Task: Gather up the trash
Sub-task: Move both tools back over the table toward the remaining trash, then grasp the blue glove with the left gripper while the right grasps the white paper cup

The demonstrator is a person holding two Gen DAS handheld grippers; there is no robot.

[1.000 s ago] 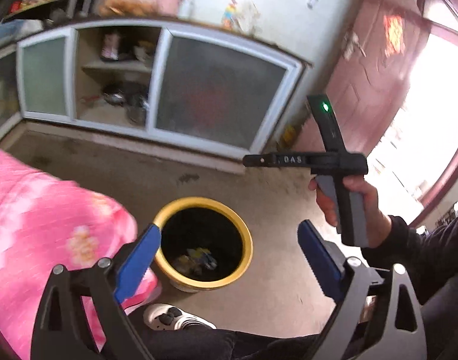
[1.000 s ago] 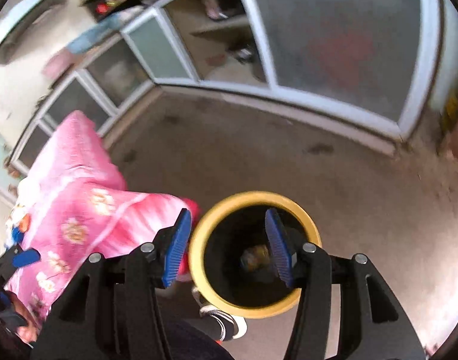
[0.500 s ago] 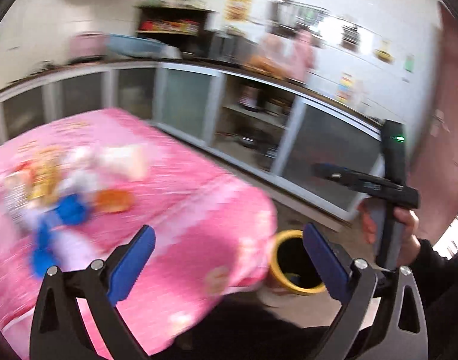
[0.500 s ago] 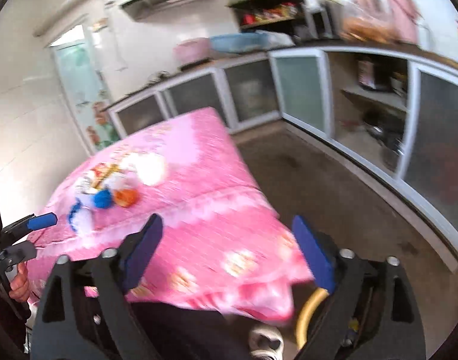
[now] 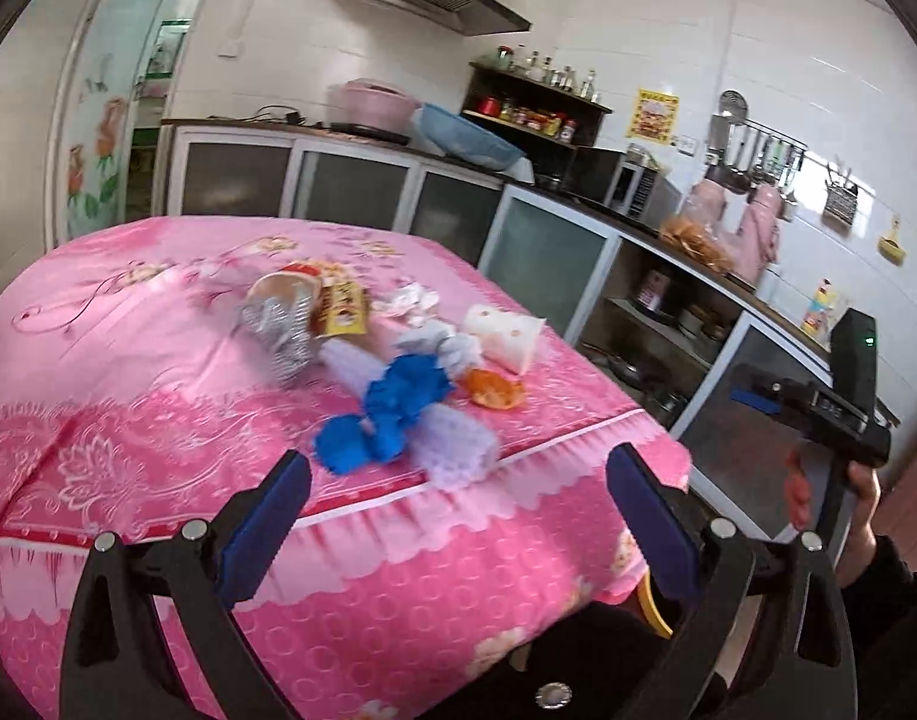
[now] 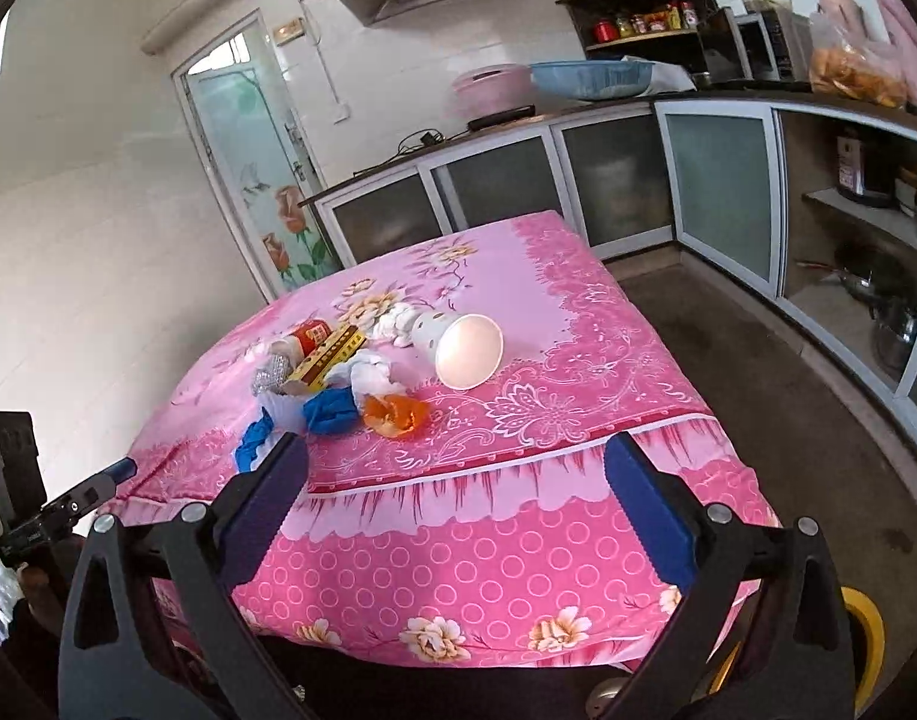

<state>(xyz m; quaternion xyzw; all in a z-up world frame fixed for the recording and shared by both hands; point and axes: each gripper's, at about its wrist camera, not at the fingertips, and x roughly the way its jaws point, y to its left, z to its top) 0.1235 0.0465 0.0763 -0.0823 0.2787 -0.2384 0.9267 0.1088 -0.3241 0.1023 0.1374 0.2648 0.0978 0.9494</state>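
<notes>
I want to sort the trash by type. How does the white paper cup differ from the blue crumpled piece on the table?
The white paper cup keeps its form and lies on its side, mouth open; the blue crumpled piece is shapeless. The cup lies farther from the table edge, the blue piece nearer. Both rest on the pink tablecloth, untouched.

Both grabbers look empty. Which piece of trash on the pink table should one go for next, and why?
Probably the right gripper should reach forward to the orange peel. Both grippers are open and hold nothing, and the peel lies nearest the table edge on that side, apart from the white cup. The left gripper could take the blue wad.
</notes>
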